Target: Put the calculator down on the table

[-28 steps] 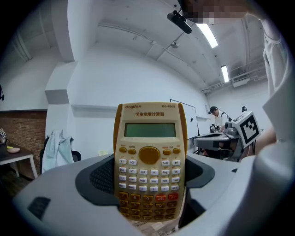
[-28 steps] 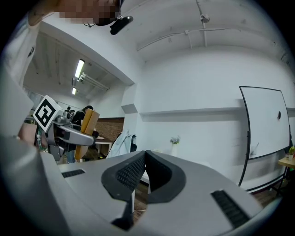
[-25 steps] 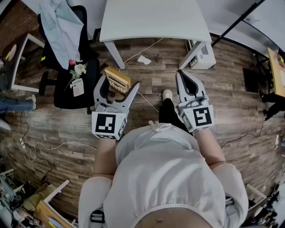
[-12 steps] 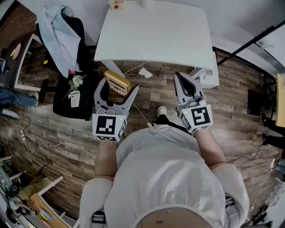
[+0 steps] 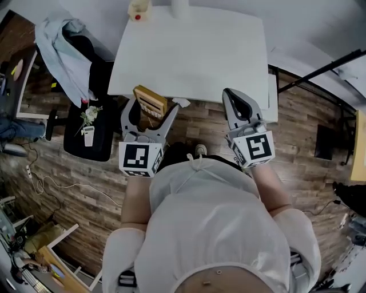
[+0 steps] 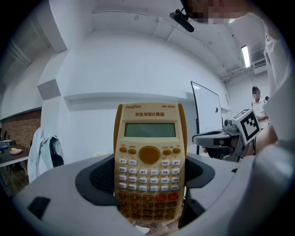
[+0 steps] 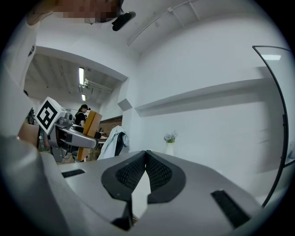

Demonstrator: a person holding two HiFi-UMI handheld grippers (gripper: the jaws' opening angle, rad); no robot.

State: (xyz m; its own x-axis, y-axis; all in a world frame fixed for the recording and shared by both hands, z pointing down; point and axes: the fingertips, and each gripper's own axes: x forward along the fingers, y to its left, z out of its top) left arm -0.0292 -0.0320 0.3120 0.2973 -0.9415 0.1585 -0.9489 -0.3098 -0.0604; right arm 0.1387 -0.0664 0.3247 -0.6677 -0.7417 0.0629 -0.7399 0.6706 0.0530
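Observation:
A yellow-cased calculator [image 6: 150, 166] with cream and orange keys stands upright between the jaws of my left gripper [image 6: 147, 184], which is shut on its lower half. In the head view the calculator [image 5: 150, 102] sticks up from the left gripper [image 5: 147, 117] just at the near edge of the white table [image 5: 194, 51]. My right gripper [image 5: 237, 106] hovers at the table's near right corner, jaws shut with nothing between them. In the right gripper view its pads [image 7: 159, 173] meet at the tips.
A black office chair [image 5: 86, 114] draped with a pale blue garment stands left of the table, with a small flower bunch [image 5: 88, 114] on it. A yellow item [image 5: 137, 10] sits at the table's far edge. Cables lie across the wooden floor [image 5: 63, 171]. Another person is visible far off [image 6: 257, 99].
The person has walked forward to the table: its near edge has come from well ahead to right at both grippers. The left gripper has kept hold of the calculator throughout.

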